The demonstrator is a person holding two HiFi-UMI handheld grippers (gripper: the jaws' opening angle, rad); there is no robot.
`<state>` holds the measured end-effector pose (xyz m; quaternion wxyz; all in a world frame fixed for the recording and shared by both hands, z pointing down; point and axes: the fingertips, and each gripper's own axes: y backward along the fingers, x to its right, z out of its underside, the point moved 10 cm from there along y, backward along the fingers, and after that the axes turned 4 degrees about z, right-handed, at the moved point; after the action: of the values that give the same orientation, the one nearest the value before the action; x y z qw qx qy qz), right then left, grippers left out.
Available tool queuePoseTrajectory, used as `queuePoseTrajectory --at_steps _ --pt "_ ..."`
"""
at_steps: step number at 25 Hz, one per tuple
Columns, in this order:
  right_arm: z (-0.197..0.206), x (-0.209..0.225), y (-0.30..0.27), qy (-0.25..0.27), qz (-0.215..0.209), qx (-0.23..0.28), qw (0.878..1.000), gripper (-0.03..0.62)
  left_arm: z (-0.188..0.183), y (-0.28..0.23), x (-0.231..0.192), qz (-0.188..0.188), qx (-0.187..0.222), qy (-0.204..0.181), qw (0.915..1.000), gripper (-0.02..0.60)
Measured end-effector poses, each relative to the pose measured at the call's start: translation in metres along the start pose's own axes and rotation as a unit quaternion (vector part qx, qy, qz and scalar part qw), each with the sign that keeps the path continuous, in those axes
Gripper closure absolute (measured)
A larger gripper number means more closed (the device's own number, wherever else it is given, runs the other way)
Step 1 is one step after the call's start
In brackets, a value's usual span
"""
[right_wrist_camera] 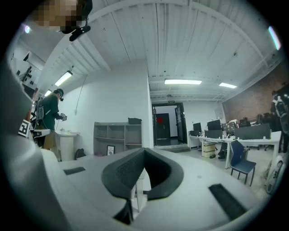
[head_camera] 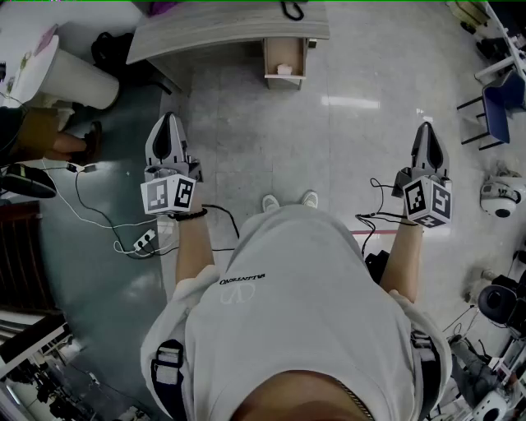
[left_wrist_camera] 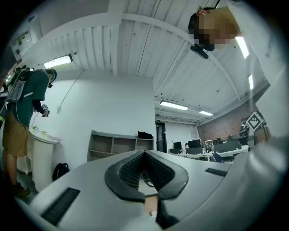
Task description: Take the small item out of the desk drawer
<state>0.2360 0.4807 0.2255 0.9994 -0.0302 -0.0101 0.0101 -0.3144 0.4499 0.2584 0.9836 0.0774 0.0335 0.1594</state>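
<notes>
Pale tiled floor [head_camera: 353,164] across most of the head view. Grey desk [head_camera: 222,25] along the far edge, with a wooden drawer [head_camera: 269,57] pulled open from its front. Well short of the desk, wide apart and pointing toward it, left gripper [head_camera: 169,121] and right gripper [head_camera: 425,127], both clenched tip to tip on nothing. Inside the open drawer, untouched, small white item [head_camera: 284,69].

Head view looks down at desk [head_camera: 222,29]; gripper views look level.
</notes>
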Motion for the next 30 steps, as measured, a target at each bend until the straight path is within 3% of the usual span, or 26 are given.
queuePoseTrajectory --at_steps 16,21,30 --pt "0.003 0.022 -0.005 -0.034 -0.004 0.013 0.999 0.592 0.004 -0.022 0.030 0.017 -0.013 -0.009 0.9997 0.586" --pt "0.006 0.043 -0.014 -0.040 -0.018 0.011 0.999 0.592 0.014 -0.035 0.052 -0.005 -0.046 -0.011 0.9989 0.586" --pt "0.014 0.072 -0.037 -0.037 -0.065 0.002 0.997 0.592 0.025 -0.053 0.109 0.021 -0.039 -0.007 0.9990 0.586"
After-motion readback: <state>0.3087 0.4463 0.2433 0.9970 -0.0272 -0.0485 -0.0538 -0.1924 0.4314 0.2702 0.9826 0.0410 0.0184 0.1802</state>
